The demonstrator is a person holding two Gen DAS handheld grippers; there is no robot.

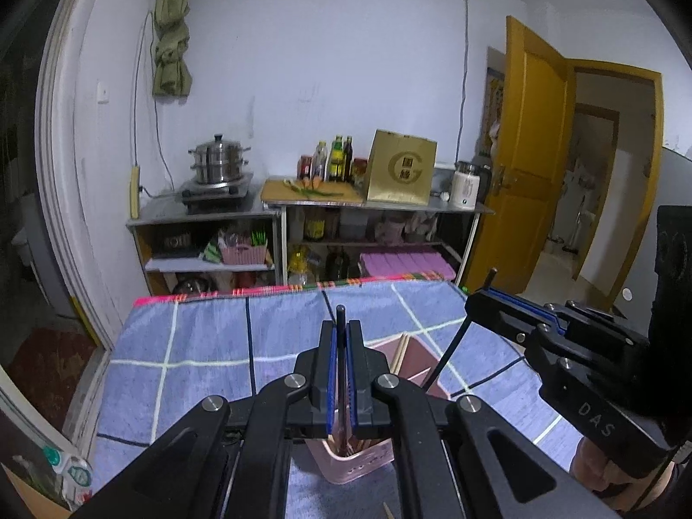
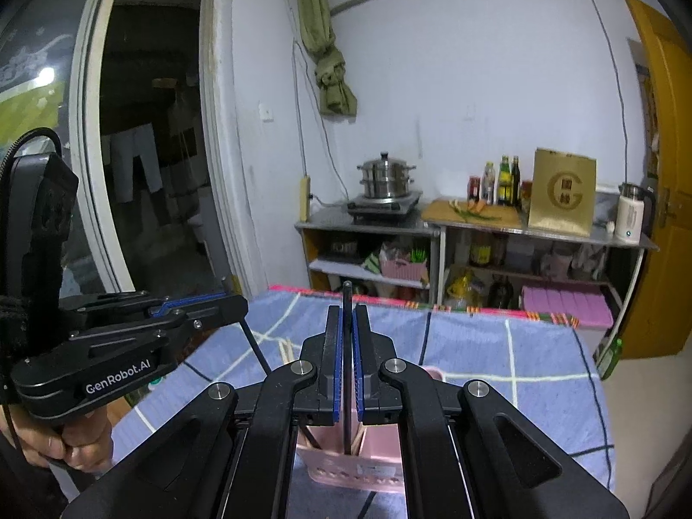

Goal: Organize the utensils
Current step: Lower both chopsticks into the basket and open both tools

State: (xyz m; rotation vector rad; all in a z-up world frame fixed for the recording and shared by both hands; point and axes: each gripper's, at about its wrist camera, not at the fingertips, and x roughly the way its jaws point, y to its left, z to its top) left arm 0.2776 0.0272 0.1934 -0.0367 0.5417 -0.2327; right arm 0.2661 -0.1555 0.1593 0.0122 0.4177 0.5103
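Two grippers are working over the pink holder at once. The left gripper (image 1: 341, 328) is clamping a dark chopstick (image 1: 341, 315) between its blue pads, the stick's tip poking up toward twelve o'clock and its lower end dipping into the pink utensil basket (image 1: 361, 467) sitting at six o'clock beneath the jaws. The right gripper (image 2: 346, 320) is pinching a second black chopstick (image 2: 347, 298) the same way, narrow and upright, its shaft running down into the basket (image 2: 380, 473) below. In the left wrist view the right gripper is showing at three o'clock, its stick slanting down toward a maroon tray (image 1: 413, 357) holding pale wooden chopsticks (image 1: 400, 352). Everything is resting on a blue checked cloth (image 1: 207, 346) covering the table.
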